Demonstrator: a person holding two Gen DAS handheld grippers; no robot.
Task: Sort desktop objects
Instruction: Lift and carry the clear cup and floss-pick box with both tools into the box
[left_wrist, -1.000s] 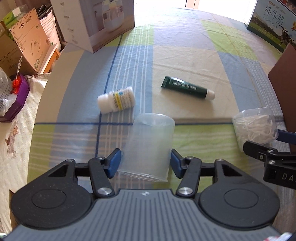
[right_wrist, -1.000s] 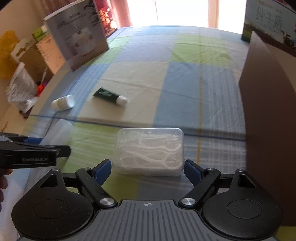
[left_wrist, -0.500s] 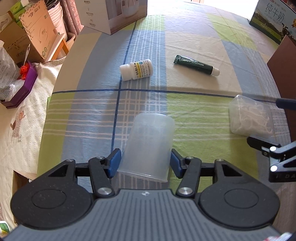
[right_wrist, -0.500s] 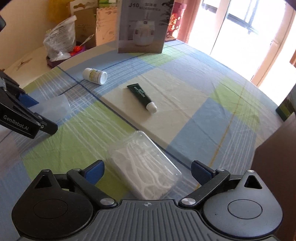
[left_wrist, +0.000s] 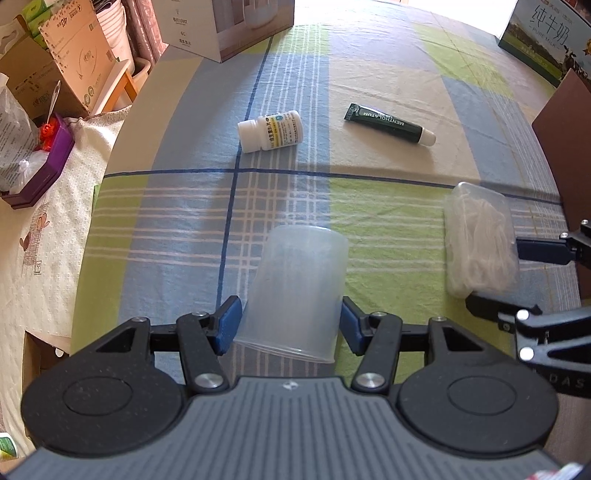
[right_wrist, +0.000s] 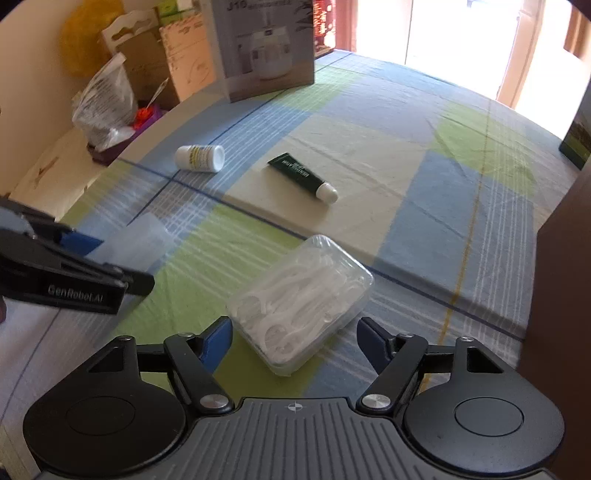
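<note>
Left tongs: left gripper (left_wrist: 290, 325) is clenched on a translucent plastic cup (left_wrist: 295, 291), lower centre of the left wrist view, blue pads against both its sides, grip unchanged from a second ago
Right tongs: right gripper (right_wrist: 293, 339) is released; its jaws have just been closing around the clear box of floss picks (right_wrist: 301, 299), which lies between them, lower centre of the right wrist view, with no pad pressing on it yet
Just changed: the right wrist has rolled, so the box now sits diagonally between the jaws instead of square
Meaning: a pick-up of the box looks imminent, probably across its narrower side
Still unsorted: white pill bottle (left_wrist: 271, 131) on its side, upper centre of the left view; dark green ointment tube (left_wrist: 388, 123) just right of it, apart
Surface: checked tablecloth (left_wrist: 369, 221), with a brown box (right_wrist: 561, 295) at the right edge
</note>
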